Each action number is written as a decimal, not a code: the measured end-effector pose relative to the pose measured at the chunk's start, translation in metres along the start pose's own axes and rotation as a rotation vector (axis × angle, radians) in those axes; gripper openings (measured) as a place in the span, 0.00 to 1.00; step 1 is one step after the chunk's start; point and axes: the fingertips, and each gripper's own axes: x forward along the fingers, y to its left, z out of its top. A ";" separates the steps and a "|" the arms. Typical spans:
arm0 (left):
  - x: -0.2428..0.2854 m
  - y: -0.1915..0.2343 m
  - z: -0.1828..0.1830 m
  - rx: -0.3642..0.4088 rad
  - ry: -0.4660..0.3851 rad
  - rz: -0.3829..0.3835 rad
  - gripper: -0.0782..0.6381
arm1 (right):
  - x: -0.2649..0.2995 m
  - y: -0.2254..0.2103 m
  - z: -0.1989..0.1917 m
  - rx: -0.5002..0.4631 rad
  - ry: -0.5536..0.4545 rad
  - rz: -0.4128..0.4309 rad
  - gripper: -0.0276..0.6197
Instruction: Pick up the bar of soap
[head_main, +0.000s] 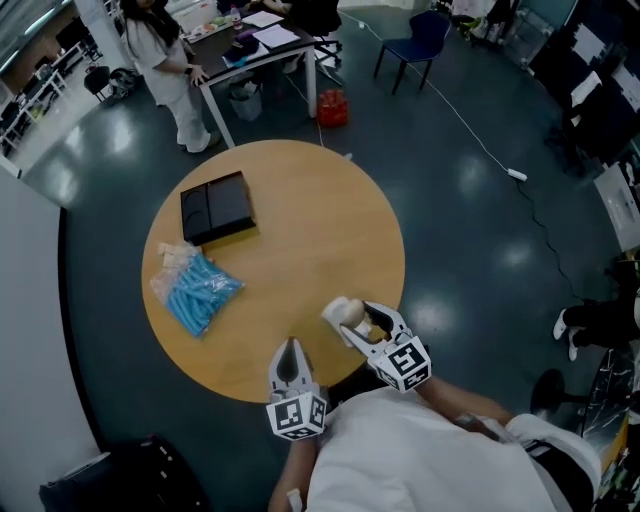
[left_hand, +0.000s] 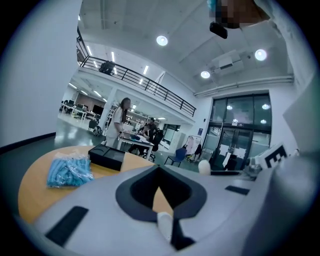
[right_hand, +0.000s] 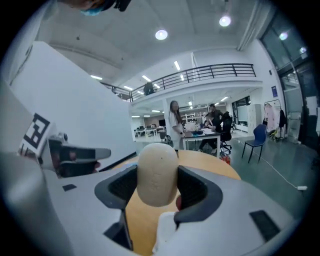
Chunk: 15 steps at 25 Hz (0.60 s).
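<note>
The bar of soap (right_hand: 157, 174) is a cream oval, held upright above the round wooden table (head_main: 300, 230). My right gripper (right_hand: 158, 186) is shut on it, its dark pads pressing both sides. From the head view the soap (head_main: 343, 311) sticks out of the right gripper (head_main: 350, 322) over the table's near right edge. My left gripper (head_main: 291, 362) hovers at the near edge with its jaws together and nothing between them; in its own view the left gripper (left_hand: 159, 187) shows only tabletop past the closed tips. The soap (left_hand: 203, 166) is also visible there, off to the right.
A black box (head_main: 216, 207) lies on the table's far left, with a bag of blue items (head_main: 197, 291) in front of it. A person (head_main: 165, 60) stands by a desk (head_main: 255, 55) beyond the table. A red object (head_main: 332, 108) and a blue chair (head_main: 412, 45) stand on the floor.
</note>
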 end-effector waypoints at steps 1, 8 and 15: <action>0.001 -0.001 0.002 0.000 -0.005 -0.002 0.12 | -0.006 0.000 0.010 0.010 -0.029 -0.004 0.44; 0.004 -0.012 0.012 0.014 -0.030 -0.016 0.12 | -0.021 -0.002 0.038 -0.005 -0.116 -0.005 0.44; 0.007 -0.018 0.013 0.020 -0.030 -0.024 0.12 | -0.028 0.000 0.047 -0.018 -0.145 0.012 0.44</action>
